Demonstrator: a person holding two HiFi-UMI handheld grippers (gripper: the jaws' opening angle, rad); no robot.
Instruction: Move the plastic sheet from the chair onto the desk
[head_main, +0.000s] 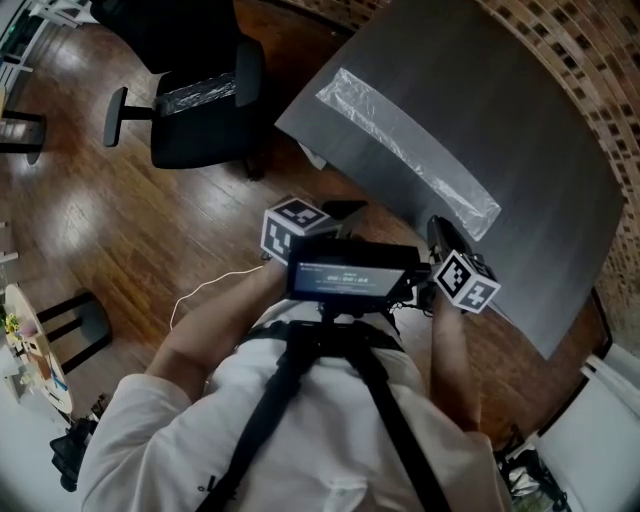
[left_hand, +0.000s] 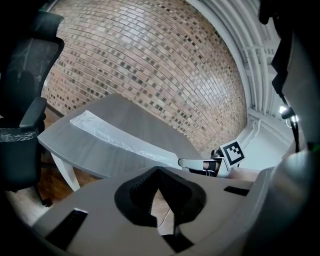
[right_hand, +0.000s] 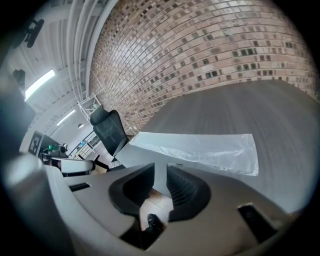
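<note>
A long clear plastic sheet (head_main: 410, 150) lies flat along the grey desk (head_main: 540, 190); it also shows in the left gripper view (left_hand: 120, 137) and the right gripper view (right_hand: 205, 150). A second crumpled plastic sheet (head_main: 195, 95) rests on the seat of the black office chair (head_main: 200, 130). Both grippers hover close to the person's chest, short of the desk's near edge. My left gripper (left_hand: 159, 175) is shut with nothing in it. On my right gripper (right_hand: 161, 172) the jaws stand slightly apart with nothing between them. Their marker cubes (head_main: 293, 228) (head_main: 465, 280) flank a small screen (head_main: 350, 272).
A brick wall (left_hand: 150, 55) stands behind the desk. Wooden floor (head_main: 130, 230) lies between the chair and the person, with a thin white cable (head_main: 200, 295) on it. A black stool (head_main: 75, 325) and a round side table (head_main: 35, 350) stand at the left.
</note>
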